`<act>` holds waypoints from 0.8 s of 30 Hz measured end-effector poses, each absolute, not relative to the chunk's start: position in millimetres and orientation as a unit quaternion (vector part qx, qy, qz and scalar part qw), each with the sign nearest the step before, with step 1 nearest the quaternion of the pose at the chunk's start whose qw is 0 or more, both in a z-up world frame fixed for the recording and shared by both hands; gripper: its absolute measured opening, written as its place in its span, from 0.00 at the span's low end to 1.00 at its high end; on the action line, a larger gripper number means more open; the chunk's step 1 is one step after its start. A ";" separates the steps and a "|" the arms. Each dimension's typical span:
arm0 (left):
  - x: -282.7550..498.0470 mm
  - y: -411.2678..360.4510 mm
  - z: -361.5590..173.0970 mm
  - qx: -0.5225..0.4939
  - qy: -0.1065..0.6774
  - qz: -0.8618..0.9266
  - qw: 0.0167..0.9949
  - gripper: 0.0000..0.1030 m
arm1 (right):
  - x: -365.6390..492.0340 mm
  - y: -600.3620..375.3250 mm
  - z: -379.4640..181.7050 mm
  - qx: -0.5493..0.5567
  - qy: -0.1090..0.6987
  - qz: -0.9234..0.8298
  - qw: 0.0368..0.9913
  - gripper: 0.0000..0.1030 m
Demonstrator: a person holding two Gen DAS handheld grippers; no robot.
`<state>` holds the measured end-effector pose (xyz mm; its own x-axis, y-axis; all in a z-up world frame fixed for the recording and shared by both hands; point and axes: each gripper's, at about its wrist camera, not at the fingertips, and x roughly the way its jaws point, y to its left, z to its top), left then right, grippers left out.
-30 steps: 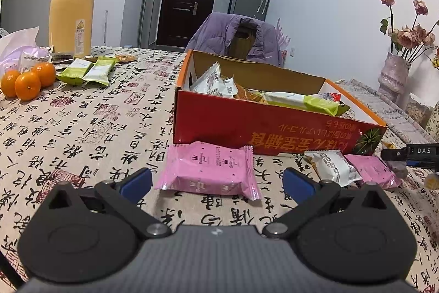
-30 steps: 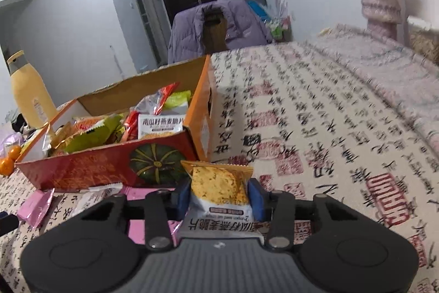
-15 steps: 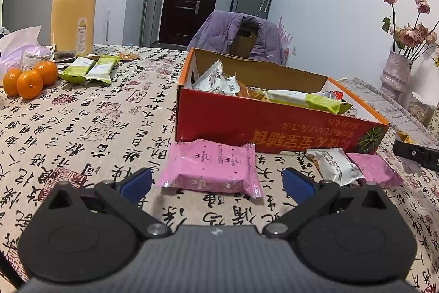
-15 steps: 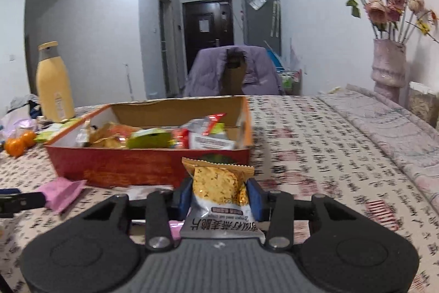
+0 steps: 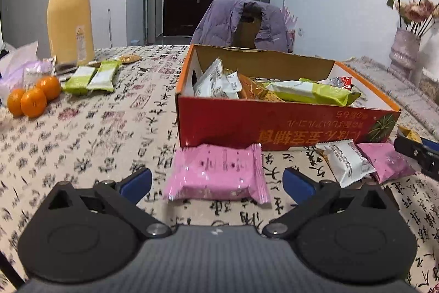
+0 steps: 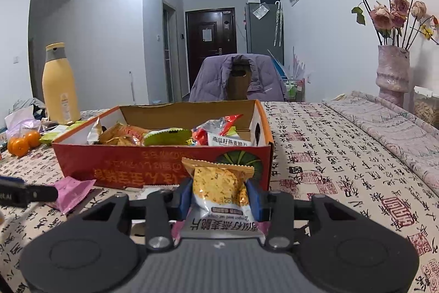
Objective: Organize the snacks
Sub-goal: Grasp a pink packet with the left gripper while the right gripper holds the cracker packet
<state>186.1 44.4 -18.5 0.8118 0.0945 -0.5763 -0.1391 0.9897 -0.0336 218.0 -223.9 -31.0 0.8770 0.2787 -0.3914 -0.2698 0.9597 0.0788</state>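
We note the red box [image 5: 274,125] holds mixed snack packets. Our right gripper [image 6: 219,198] clamps an oat crisp packet [image 6: 218,188]; left gripper [image 5: 218,183] spread wide, nothing held.

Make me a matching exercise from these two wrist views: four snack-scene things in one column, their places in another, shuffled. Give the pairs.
Things:
1. oat crisp packet
2. big pink packet
3. long green packet
4. tangerines

Places:
A. inside the red box
B. on the cloth before the open left tongs
C. far left of the table
D. clamped in the right tongs

Pairs: 1-D, 2-B, 3-A, 4-C
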 end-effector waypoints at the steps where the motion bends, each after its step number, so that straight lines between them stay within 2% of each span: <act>1: 188.6 43.5 -16.8 -0.035 0.303 0.064 0.950 1.00 | 217.5 -224.8 -31.1 0.014 0.202 0.142 0.969 0.40; 15: 232.7 36.0 -25.6 -0.014 0.357 0.102 0.928 1.00 | 213.7 -221.3 -30.4 0.002 0.191 0.145 0.971 0.40; 24: 246.2 43.2 -43.3 -0.035 0.383 0.112 0.916 1.00 | 211.5 -215.1 -29.4 -0.015 0.186 0.149 0.971 0.40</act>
